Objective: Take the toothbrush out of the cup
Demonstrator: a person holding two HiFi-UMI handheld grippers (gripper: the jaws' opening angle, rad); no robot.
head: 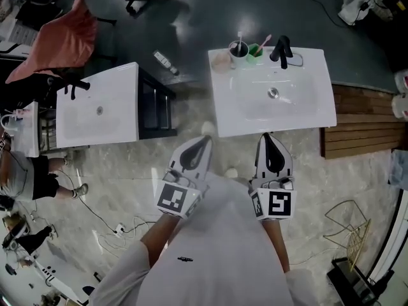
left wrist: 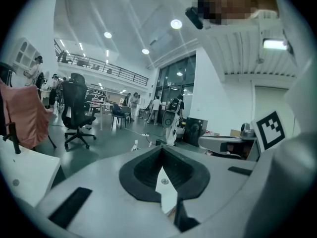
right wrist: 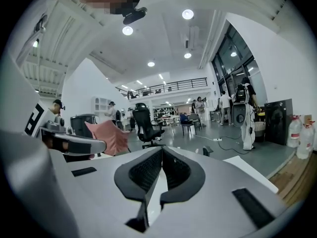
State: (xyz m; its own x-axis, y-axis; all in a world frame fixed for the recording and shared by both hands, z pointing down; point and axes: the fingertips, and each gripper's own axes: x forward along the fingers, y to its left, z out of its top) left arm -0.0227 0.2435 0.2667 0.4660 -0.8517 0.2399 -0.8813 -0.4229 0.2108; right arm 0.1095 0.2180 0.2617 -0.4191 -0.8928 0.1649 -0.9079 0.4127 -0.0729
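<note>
A white sink [head: 319, 107] stands ahead on the floor. At its back edge are a dark cup [head: 238, 51] holding a white toothbrush [head: 240, 41], a green cup [head: 254, 52] holding a pink toothbrush [head: 264, 41], and a pale cup [head: 220, 61]. A black faucet [head: 280, 48] is to their right. My left gripper [head: 205, 139] and right gripper [head: 266, 136] hover side by side just short of the sink's front edge, both empty, jaws together. The left gripper [left wrist: 162, 148] and right gripper [right wrist: 162, 149] views look out over the hall; no cups show there.
A second white sink [head: 121, 116] with a dark cabinet [head: 156, 104] stands to the left. A bottle [head: 164, 61] lies on the floor between the sinks. A wooden platform [head: 363, 123] is on the right, a wire rack [head: 350, 225] lower right, and a pink cloth [head: 60, 40] on a chair upper left.
</note>
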